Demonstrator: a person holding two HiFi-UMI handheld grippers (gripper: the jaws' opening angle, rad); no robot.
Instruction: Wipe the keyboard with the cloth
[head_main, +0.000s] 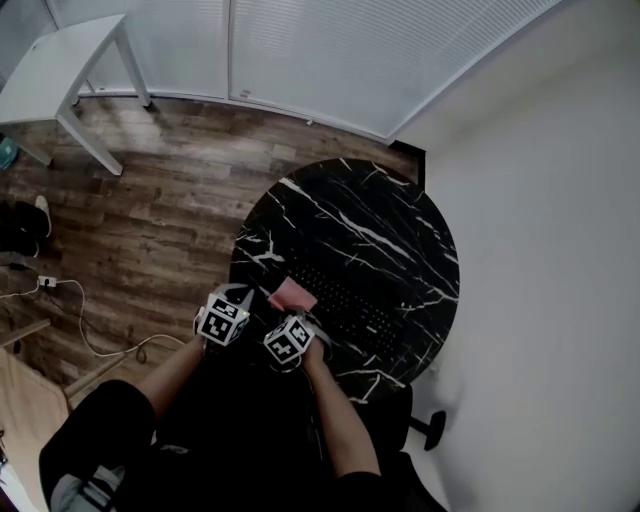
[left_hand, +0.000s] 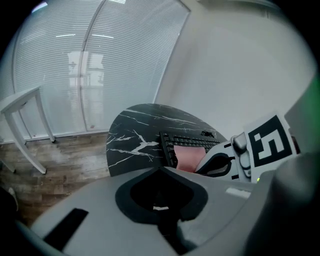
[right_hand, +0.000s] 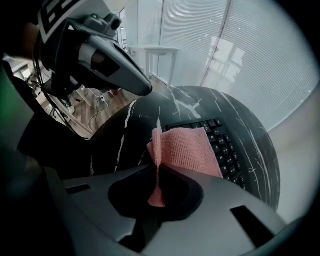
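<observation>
A black keyboard (head_main: 345, 305) lies on the round black marble table (head_main: 400, 225). A pink cloth (head_main: 292, 295) rests on the keyboard's near left end. My right gripper (head_main: 298, 322) is shut on the cloth's near edge; in the right gripper view a fold of the cloth (right_hand: 185, 150) runs down between the closed jaws (right_hand: 159, 170) and the rest drapes over the keys (right_hand: 227, 150). My left gripper (head_main: 243, 298) hovers just left of the cloth, over the table's near edge, jaws shut (left_hand: 160, 170) on nothing. Its view shows the cloth (left_hand: 189, 156), the keyboard (left_hand: 192, 141) and the right gripper (left_hand: 220, 162).
A white desk (head_main: 70, 70) stands at the back left on the wood floor. Cables and a power strip (head_main: 45, 283) lie at the left. A chair base (head_main: 430, 425) shows under the table's right side. A white wall bounds the right.
</observation>
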